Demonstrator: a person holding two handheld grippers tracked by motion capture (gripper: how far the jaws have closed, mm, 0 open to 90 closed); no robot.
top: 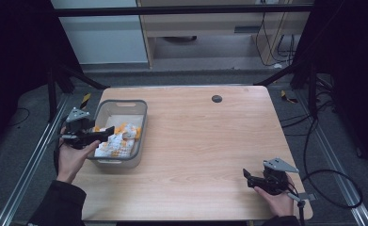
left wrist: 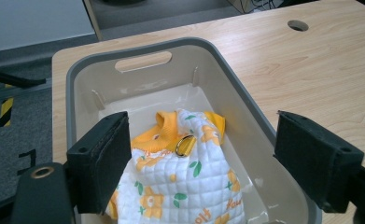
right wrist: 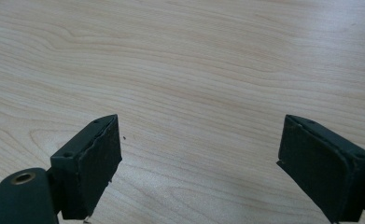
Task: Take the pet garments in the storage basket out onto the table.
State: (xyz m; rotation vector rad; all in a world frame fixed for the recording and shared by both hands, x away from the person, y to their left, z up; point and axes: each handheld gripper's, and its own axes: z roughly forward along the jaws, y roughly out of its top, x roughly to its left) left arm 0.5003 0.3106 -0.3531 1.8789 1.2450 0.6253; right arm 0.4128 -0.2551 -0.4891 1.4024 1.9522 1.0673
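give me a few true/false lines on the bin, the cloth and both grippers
1. The cloth lies inside the grey bin. True.
2. The left gripper is shut on the cloth. False: its jaws stand wide apart above the cloth.
3. The right gripper is open over bare table. True.
4. The bin sits at the table's right side. False: it sits at the left, by the left gripper.
5. The cloth is plain blue. False: it is white with orange flowers and orange trim.

A lab-like recording bay: wooden table (top: 196,141) framed by metal rails (top: 26,165), dark curtains (top: 12,56) and loose cables (top: 332,188).
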